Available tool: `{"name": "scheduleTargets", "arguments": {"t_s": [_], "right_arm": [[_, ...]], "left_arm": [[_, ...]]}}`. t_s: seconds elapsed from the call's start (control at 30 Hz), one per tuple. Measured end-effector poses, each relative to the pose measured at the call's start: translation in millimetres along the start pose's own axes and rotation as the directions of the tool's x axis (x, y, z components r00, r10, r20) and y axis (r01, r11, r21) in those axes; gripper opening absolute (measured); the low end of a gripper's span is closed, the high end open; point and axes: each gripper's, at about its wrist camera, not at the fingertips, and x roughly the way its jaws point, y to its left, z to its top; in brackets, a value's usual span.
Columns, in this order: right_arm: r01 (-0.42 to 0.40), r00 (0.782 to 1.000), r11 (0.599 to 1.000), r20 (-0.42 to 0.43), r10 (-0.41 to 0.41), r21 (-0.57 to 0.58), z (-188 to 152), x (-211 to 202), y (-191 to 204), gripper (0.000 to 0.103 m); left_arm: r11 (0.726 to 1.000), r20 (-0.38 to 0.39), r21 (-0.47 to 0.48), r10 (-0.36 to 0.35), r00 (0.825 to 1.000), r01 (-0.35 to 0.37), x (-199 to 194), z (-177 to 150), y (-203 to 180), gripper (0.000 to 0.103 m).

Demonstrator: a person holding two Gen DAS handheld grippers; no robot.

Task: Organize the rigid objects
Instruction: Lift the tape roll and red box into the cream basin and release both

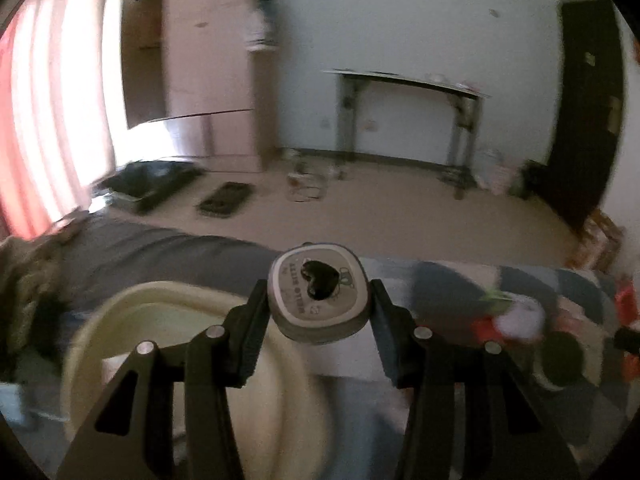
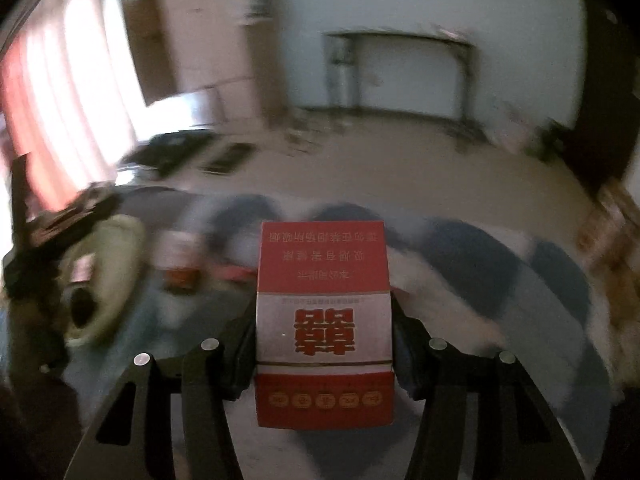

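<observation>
In the left wrist view my left gripper (image 1: 318,300) is shut on a small rounded-square case (image 1: 318,294), grey and white with a black heart on its lid, held above the bed. A cream round basin (image 1: 132,320) lies below and to the left of it. In the right wrist view my right gripper (image 2: 323,336) is shut on a red and white cigarette box (image 2: 323,320) with red characters, lifted over the patterned bedcover. The cream basin (image 2: 108,280) shows blurred at the left, with a small red-topped thing (image 2: 180,264) beside it.
The bed has a grey and blue patterned cover (image 1: 168,252). Red and white items (image 1: 516,320) lie at the right on it. Beyond are a tan floor (image 1: 380,208), a dark tray (image 1: 148,184) and mat (image 1: 226,198), a wardrobe (image 1: 212,72), a narrow table (image 1: 408,84) and a dark door (image 1: 584,100).
</observation>
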Motion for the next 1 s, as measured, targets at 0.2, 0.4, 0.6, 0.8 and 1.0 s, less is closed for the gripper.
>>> {"name": "scheduleTargets", "arguments": {"t_s": [0.2,0.4,0.6,0.8,1.0], "right_arm": [[-0.289,0.957,0.935,-0.101,0.274,-0.205,38,61,133,0.055],[-0.430,0.899,0.831,-0.255,0.357,-0.352,51,139,262,0.055],[-0.439,0.885,0.780,-0.366,0.289,-0.446,54,207,322,0.055],[-0.464,0.860,0.773,-0.428,0.277,-0.433,56,247,339,0.055],[-0.489,0.848,0.787,-0.416,0.327,-0.377,60,256,328,0.062]], "left_arm": [[0.963,-0.131,-0.185,0.174,0.976,-0.197,1,-21,115,0.050],[0.916,-0.316,-0.282,0.190,0.929,-0.284,29,-57,167,0.050],[0.902,-0.357,-0.348,0.126,0.925,-0.257,43,-75,173,0.050],[0.891,-0.349,-0.381,0.108,0.931,-0.247,50,-78,174,0.050],[0.878,-0.366,-0.405,0.102,0.925,-0.257,49,-73,175,0.051]]}}
